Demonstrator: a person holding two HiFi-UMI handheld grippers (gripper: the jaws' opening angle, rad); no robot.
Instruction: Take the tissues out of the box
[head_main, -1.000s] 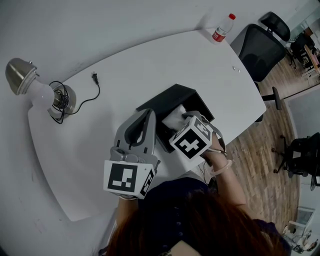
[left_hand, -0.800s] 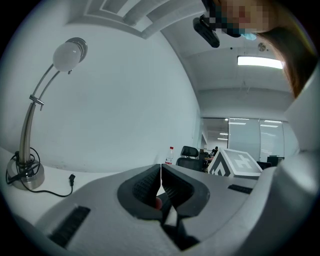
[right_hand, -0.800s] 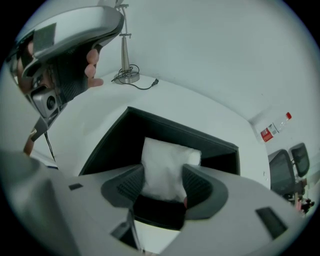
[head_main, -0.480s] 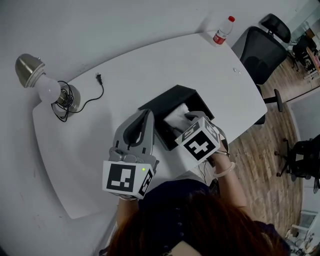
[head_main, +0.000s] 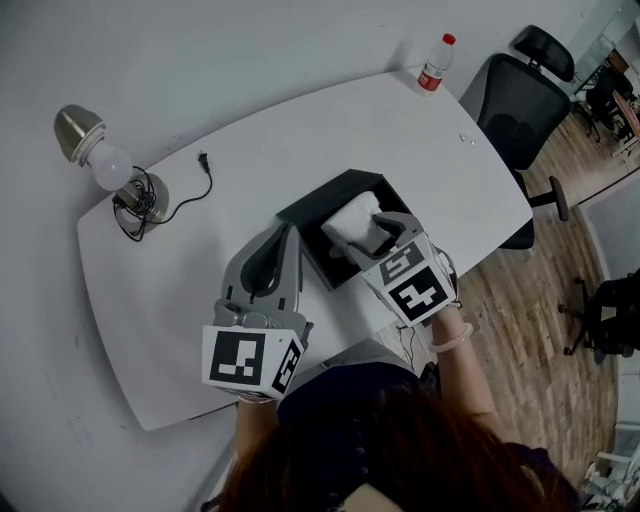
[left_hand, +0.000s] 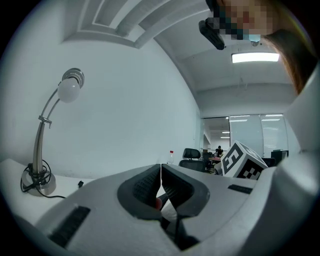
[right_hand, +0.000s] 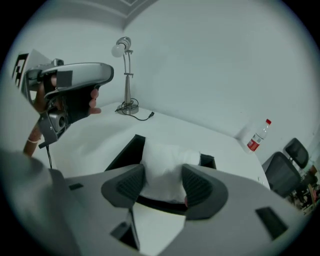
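Observation:
A black open box stands near the front of the white table. A white pack of tissues sticks up out of it. My right gripper reaches in from the box's near right side and is shut on the pack. In the right gripper view the tissues bulge between both pads, with the box below. My left gripper hovers just left of the box, shut with nothing in it. In its own view the left gripper has its tips together.
A desk lamp with a coiled cable and plug stands at the table's far left. A plastic bottle is at the far right corner. A black office chair stands beyond the right edge, over wooden floor.
The right gripper has drawn back toward me, and the tissue pack now stands higher out of the box. The left gripper has stayed beside the box.

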